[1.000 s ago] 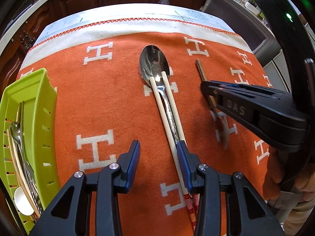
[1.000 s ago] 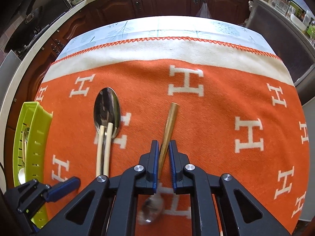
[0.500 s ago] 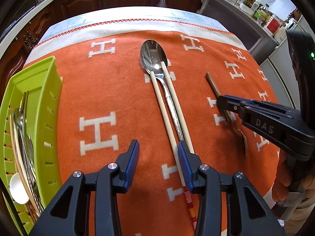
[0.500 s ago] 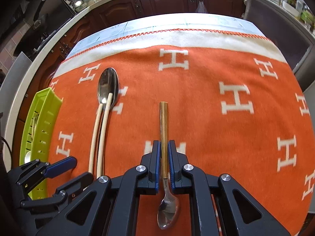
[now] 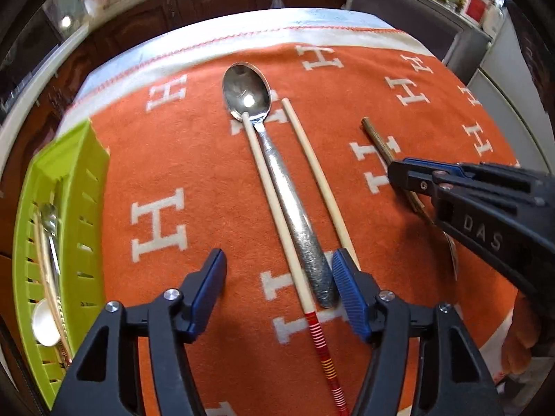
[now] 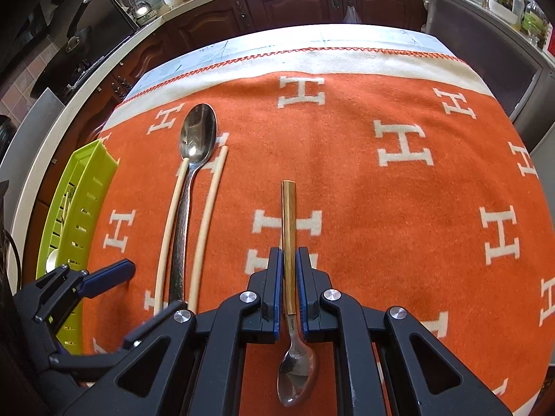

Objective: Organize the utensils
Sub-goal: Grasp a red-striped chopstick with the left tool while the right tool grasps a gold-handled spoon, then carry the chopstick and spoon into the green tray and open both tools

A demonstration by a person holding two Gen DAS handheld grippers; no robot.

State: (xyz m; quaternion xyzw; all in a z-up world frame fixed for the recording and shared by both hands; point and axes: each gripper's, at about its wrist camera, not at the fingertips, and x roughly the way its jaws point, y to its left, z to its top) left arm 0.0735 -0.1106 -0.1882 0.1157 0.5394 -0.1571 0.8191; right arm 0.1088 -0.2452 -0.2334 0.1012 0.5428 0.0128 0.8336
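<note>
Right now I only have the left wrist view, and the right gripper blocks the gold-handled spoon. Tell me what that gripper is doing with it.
Observer: The right gripper is shut on the gold-handled spoon, with its pads pressing both sides of the handle's near end.
Operator: Give me the bowl's position.
Observer: The bowl pokes out on the near side of the jaws, toward the person.
Operator: Report what lies to the right of that spoon.
Observer: Orange blanket with white H marks. I see no other utensil there.
</note>
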